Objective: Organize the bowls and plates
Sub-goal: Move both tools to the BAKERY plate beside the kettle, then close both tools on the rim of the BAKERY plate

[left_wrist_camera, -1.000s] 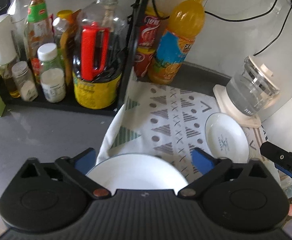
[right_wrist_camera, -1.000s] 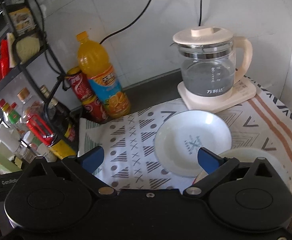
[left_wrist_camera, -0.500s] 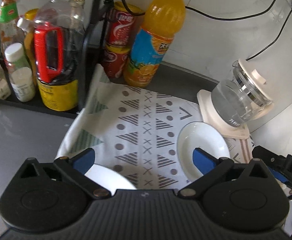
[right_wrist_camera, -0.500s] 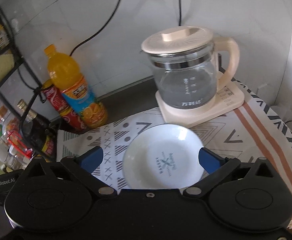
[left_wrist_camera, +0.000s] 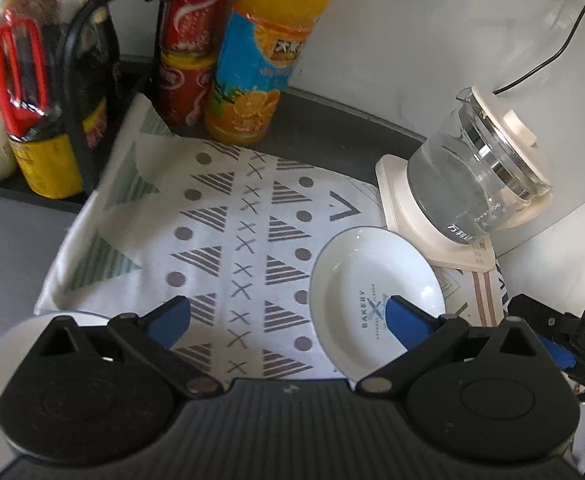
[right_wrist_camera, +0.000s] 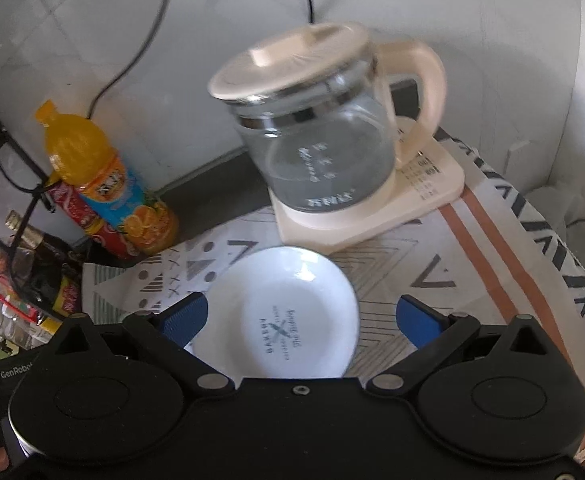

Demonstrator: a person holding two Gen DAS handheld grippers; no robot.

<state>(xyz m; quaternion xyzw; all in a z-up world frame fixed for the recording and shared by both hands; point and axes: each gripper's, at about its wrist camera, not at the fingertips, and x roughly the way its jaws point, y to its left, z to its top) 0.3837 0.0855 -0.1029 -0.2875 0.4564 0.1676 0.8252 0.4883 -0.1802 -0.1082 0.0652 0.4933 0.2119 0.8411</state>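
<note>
The right gripper (right_wrist_camera: pixel 299 320) has its jaws wide and closing, holding nothing, above 1 white plate (right_wrist_camera: pixel 280 316) on the patterned cloth (left_wrist_camera: pixel 228 216). Left gripper (left_wrist_camera: pixel 288 320) jaws gape empty over bare cloth. Beyond: 1 kettle (right_wrist_camera: pixel 320 148), 1 juice bottle (left_wrist_camera: pixel 264 52).

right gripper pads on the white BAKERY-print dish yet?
Cannot tell. In the right wrist view the closing right gripper straddles the white BAKERY-print dish; its left pad overlaps the rim, but height is unreadable.

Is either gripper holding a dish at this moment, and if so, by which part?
Nothing is held. The right gripper is closing over the small white plate without touching it; the left gripper is open over the cloth.
</note>
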